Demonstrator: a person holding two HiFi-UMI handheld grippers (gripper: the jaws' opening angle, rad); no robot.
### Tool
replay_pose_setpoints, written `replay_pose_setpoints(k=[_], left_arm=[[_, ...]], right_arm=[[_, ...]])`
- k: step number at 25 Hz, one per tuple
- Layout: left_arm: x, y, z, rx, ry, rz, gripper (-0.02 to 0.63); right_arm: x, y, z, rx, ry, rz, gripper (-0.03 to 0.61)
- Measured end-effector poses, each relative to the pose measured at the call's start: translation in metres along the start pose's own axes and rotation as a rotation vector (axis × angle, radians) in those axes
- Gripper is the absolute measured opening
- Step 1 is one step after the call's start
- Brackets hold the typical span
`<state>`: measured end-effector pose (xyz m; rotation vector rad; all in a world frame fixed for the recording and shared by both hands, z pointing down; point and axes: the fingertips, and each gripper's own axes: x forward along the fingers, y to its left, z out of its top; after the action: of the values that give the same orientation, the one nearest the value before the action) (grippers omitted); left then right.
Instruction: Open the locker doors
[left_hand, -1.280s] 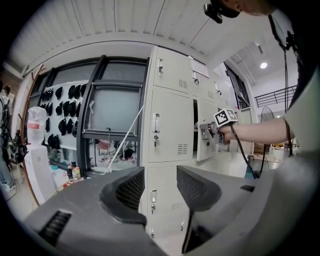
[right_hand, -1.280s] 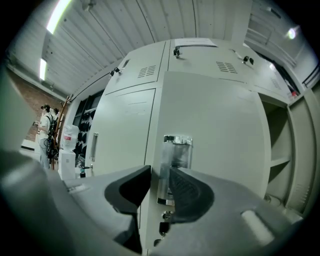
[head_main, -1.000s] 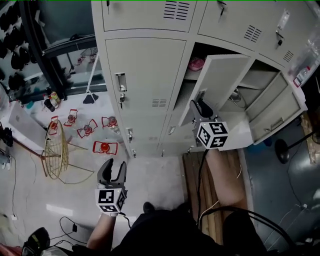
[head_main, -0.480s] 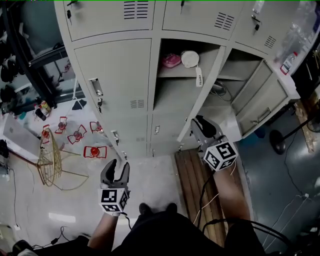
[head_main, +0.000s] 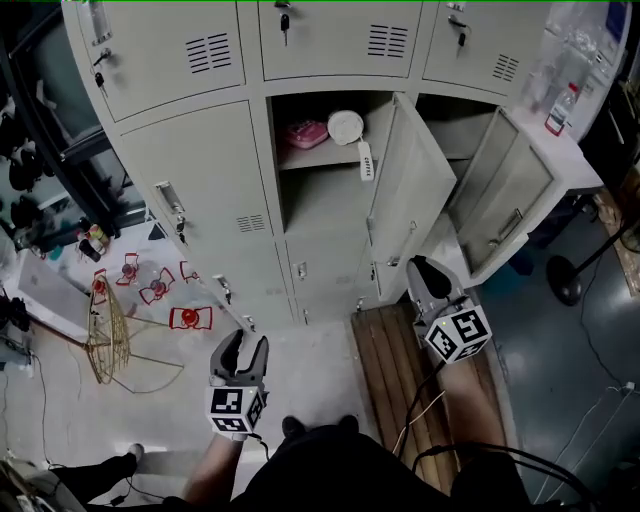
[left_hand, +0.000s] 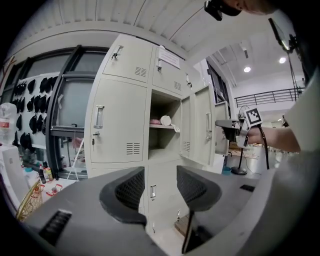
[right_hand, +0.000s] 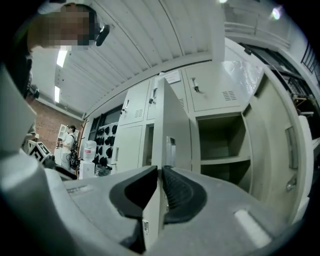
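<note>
As its jaws close, the right gripper (head_main: 424, 268) pinches the door edge (right_hand: 161, 129).

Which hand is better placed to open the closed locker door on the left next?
Left. The left gripper is open, empty and faces the closed left door. The right gripper is busy: its jaws have just been closing on the middle door, whose edge stands between them.
</note>
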<state>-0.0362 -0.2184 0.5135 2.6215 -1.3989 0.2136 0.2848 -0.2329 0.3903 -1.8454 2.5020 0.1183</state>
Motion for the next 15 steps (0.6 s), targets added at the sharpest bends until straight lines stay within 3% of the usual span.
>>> replay_pose_setpoints(k=[7,15], left_arm=[[0.009,-0.03,0.006,0.013,-0.005,0.008,0.199],[0.01,-0.042,0.001,0.013,0.024,0.057,0.199]], right_arm=[[-0.018,-0.027,0.001,0.005,-0.021,-0.005,0.025],[-0.035,0.019,0.038,-0.115,-0.148,0.046,0.005]])
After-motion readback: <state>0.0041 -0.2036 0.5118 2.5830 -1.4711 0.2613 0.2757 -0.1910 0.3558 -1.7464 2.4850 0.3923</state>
